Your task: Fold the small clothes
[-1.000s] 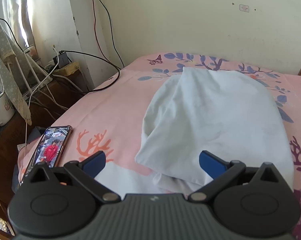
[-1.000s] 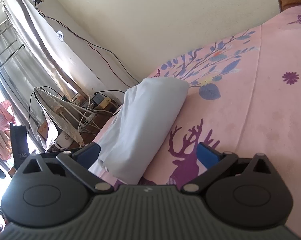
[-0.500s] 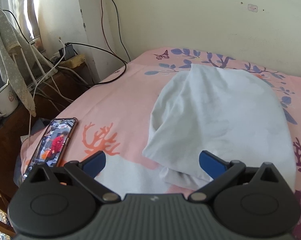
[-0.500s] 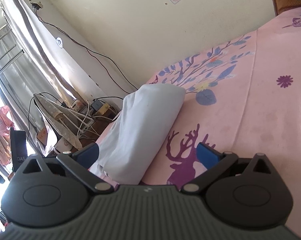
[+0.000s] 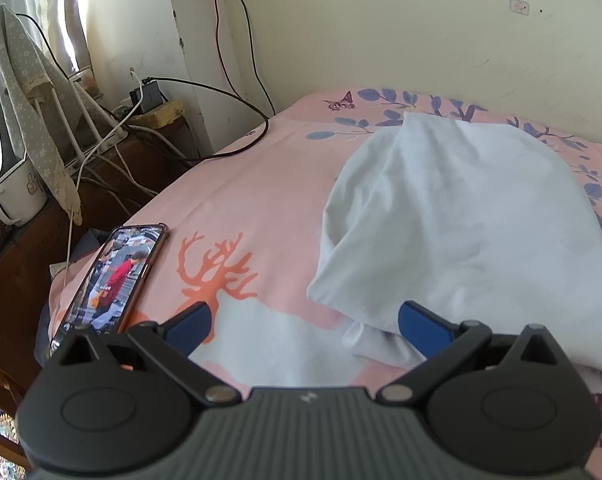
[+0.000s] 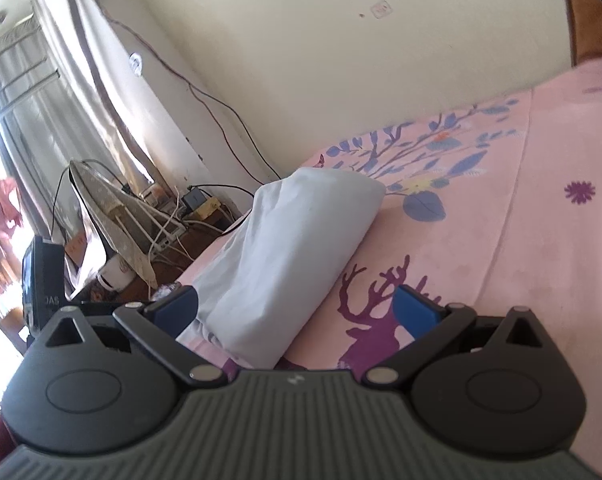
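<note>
I hold my left gripper (image 5: 303, 322) and right gripper (image 6: 295, 306) spread wide and empty, since the white garment (image 5: 461, 224) lies folded on the pink bedsheet (image 5: 261, 184) at one o'clock. Since a second ago both have backed off; the phone (image 5: 113, 276) sits at ten o'clock.

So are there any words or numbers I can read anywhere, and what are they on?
"DAS": white letters on the black thing at the left edge of the right wrist view; the first letter is partly cut off.
Phone on the bed: its screen shows a picture and tiny writing, too small to read.
White mug: a thumbs-up drawing, no words.
Nothing readable on the folded white cloth.
</note>
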### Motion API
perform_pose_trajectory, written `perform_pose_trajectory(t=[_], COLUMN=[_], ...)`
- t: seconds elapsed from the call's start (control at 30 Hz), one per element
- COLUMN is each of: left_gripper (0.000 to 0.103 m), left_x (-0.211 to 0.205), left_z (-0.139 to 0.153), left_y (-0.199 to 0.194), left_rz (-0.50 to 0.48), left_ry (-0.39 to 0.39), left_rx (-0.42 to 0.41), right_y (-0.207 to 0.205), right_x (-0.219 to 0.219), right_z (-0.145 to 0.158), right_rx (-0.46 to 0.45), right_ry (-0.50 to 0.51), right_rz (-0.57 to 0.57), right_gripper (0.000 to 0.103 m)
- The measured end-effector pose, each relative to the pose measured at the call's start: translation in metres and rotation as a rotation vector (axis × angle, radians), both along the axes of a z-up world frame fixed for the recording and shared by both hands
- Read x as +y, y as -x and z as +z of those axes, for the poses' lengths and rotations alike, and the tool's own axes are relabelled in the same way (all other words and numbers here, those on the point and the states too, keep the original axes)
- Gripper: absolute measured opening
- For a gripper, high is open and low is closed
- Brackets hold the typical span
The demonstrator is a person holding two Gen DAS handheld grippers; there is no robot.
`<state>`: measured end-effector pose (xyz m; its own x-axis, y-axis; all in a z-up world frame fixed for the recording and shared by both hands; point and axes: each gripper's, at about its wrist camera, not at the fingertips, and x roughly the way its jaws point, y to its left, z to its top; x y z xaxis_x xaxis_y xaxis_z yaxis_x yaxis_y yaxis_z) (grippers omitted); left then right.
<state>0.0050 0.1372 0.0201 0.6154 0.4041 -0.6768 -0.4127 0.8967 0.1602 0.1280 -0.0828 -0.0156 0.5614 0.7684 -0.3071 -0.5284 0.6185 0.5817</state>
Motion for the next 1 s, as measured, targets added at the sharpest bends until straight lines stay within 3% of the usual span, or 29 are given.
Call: perform_pose_trajectory(t=[0.33,0.63,1.0], left_gripper=[0.103,0.103,0.103], left_x=[0.002,-0.002,-0.007], left_z=[-0.004,-0.004,-0.007], left_y=[0.003,0.006,0.008], left_rz=[-0.006,-0.012,-0.043], left_ry=[-0.005,-0.044,-0.036], left_rx=[-0.013,-0.04,-0.044], right_y=[0.018,0.018,0.022], right_x=[0.024,0.012,0.009], right_z=[0.006,0.005,0.005], right_rx=[-0.138,-0.134,-0.127], right_ry=[0.184,0.152,0.169], right_rz=[-0.008,-0.12,-0.14], right_gripper=[0.103,0.103,0.103])
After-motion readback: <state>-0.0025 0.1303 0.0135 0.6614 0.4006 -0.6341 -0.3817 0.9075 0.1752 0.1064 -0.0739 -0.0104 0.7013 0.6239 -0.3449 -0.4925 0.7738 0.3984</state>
